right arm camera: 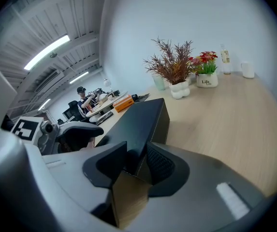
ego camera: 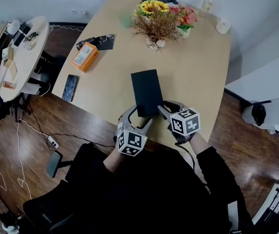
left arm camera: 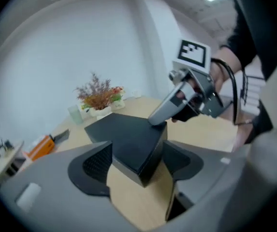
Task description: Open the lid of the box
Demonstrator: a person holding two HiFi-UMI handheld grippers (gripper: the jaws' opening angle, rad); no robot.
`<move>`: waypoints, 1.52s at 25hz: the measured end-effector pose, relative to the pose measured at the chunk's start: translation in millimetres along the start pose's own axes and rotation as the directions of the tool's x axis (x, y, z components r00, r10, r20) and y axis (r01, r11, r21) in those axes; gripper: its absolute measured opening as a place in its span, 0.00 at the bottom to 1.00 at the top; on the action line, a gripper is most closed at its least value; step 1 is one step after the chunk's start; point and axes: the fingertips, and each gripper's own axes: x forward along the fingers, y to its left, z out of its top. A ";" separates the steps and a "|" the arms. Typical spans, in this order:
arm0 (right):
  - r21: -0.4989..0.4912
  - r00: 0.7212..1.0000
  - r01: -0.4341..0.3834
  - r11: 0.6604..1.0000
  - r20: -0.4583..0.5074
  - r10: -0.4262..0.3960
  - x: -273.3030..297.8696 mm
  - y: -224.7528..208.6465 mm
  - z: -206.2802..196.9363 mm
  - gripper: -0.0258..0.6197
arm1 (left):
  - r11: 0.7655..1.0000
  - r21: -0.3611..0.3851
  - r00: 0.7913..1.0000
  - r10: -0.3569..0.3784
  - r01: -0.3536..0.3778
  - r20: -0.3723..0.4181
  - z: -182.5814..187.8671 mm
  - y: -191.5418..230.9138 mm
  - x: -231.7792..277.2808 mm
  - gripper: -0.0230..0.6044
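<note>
A flat black box lies shut on the wooden table, near its front edge. My left gripper stands at the box's near left corner. In the left gripper view that corner sits between the jaws of the left gripper. There is a gap at the right pad, so it is open. My right gripper is at the near right corner. In the right gripper view the right gripper pinches the corner of the box between its pads. The right gripper's finger rests against the box's far edge.
Vases of dried stems and flowers stand at the table's far side, with a white cup to their right. An orange packet and a phone lie at the left edge. A cluttered round table stands further left.
</note>
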 end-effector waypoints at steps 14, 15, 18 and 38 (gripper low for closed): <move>-0.043 0.999 0.001 0.999 -0.036 -0.003 -0.5 -0.6 -1.7 0.24 | 0.999 -0.024 0.998 0.020 -0.022 -0.063 -15.9 6.7 16.8 0.55; -0.041 0.999 0.001 0.999 -0.038 -0.002 -0.8 -1.5 -1.7 0.24 | 1.000 0.010 0.997 0.029 -0.029 -0.069 -16.0 6.4 17.5 0.55; -0.041 0.999 -0.001 0.999 -0.043 -0.001 -1.0 -0.7 -2.0 0.24 | 0.994 0.096 0.994 0.053 -0.044 -0.097 -20.9 6.2 18.3 0.55; 0.072 0.986 -0.023 0.997 0.165 0.011 -63.2 -17.6 23.7 0.18 | 0.964 0.263 0.967 -0.105 0.041 0.232 119.0 -35.1 -9.8 0.57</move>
